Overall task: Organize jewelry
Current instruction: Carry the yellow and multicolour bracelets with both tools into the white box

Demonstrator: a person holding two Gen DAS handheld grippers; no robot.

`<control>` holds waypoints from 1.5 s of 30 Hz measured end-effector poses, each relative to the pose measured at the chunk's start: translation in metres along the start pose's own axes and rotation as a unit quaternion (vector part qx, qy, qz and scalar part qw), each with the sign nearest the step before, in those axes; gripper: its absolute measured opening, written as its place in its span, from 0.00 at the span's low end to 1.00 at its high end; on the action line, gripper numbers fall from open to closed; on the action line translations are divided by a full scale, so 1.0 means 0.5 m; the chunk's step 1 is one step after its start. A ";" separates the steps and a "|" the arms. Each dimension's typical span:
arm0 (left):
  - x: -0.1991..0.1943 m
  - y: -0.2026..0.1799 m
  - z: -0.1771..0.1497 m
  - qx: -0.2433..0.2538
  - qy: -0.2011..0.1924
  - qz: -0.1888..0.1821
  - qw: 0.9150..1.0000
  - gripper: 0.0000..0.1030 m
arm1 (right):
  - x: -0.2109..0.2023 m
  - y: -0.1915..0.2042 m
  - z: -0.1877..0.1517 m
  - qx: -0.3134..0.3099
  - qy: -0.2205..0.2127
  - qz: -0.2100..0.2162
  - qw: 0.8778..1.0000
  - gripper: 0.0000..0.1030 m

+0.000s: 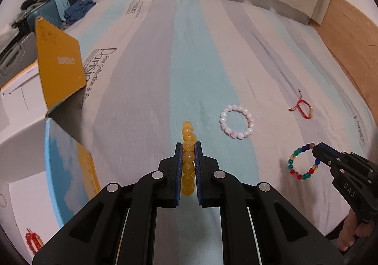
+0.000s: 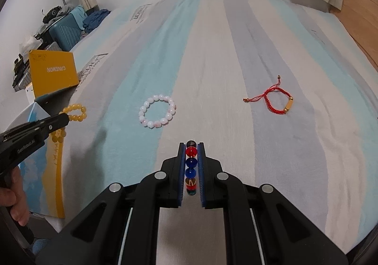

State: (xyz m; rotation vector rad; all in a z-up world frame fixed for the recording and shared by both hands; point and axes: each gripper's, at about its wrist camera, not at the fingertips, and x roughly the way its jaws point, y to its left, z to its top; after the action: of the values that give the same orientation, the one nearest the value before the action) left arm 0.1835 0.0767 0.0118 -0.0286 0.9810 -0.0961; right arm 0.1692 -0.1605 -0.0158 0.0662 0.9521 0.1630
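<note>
My left gripper (image 1: 188,147) is shut on a yellow bead bracelet (image 1: 188,137), held edge-on above the striped bedsheet; from the right wrist view the same yellow bead bracelet (image 2: 75,112) hangs from the left gripper (image 2: 67,119). My right gripper (image 2: 191,147) is shut on a multicoloured bead bracelet (image 2: 191,163), which in the left wrist view shows as the multicoloured bead bracelet (image 1: 301,162) dangling from the right gripper (image 1: 315,150). A white-pink bead bracelet (image 1: 237,124) (image 2: 157,110) and a red cord bracelet (image 1: 304,109) (image 2: 275,102) lie flat on the sheet.
An open box with a blue-and-yellow lid (image 1: 68,170) (image 2: 45,154) stands at the bed's left edge, a red bracelet (image 1: 32,241) inside it. A yellow box (image 1: 59,64) (image 2: 53,72) sits behind. Suitcases and clothes (image 2: 68,26) are far left; wooden floor (image 1: 349,36) right.
</note>
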 end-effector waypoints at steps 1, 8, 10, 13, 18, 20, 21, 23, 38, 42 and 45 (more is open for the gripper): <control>-0.005 0.000 -0.001 0.000 0.001 -0.002 1.000 0.08 | -0.004 -0.001 0.000 0.003 0.001 0.000 1.000 0.09; -0.043 -0.005 -0.006 0.004 0.003 -0.001 1.000 0.08 | -0.040 0.009 0.002 0.012 0.005 0.000 1.000 0.09; -0.056 -0.003 -0.008 0.006 0.003 0.000 1.000 0.08 | -0.051 0.015 0.004 0.013 0.006 0.003 1.000 0.09; -0.075 0.001 -0.013 0.006 0.002 -0.001 1.000 0.08 | -0.071 0.030 0.006 0.010 0.004 0.003 1.000 0.09; -0.118 0.019 -0.025 0.004 -0.005 -0.001 1.000 0.08 | -0.112 0.066 0.010 0.000 -0.006 0.006 1.000 0.09; -0.137 0.027 -0.030 0.002 -0.008 0.000 1.000 0.08 | -0.125 0.081 0.011 -0.004 -0.009 0.008 1.000 0.09; -0.144 0.030 -0.030 0.001 -0.010 0.000 1.000 0.08 | -0.132 0.089 0.011 -0.006 -0.010 0.009 1.000 0.09; -0.164 0.039 -0.035 0.000 -0.014 0.004 1.000 0.09 | -0.147 0.107 0.011 -0.010 -0.013 0.011 1.000 0.09; -0.276 0.148 -0.083 -0.026 -0.029 0.026 0.999 0.09 | -0.225 0.256 -0.002 -0.050 -0.024 0.023 0.998 0.09; -0.299 0.187 -0.097 -0.038 -0.031 0.033 0.998 0.09 | -0.241 0.305 -0.004 -0.063 -0.028 0.028 0.997 0.09; -0.319 0.218 -0.108 -0.047 -0.033 0.039 0.998 0.09 | -0.250 0.342 -0.003 -0.070 -0.031 0.035 0.996 0.09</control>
State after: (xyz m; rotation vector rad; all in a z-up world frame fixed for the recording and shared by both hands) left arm 0.0581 0.2013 0.1064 -0.0783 0.9199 0.0224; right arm 0.0779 -0.0128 0.1058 -0.0232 0.8756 0.2907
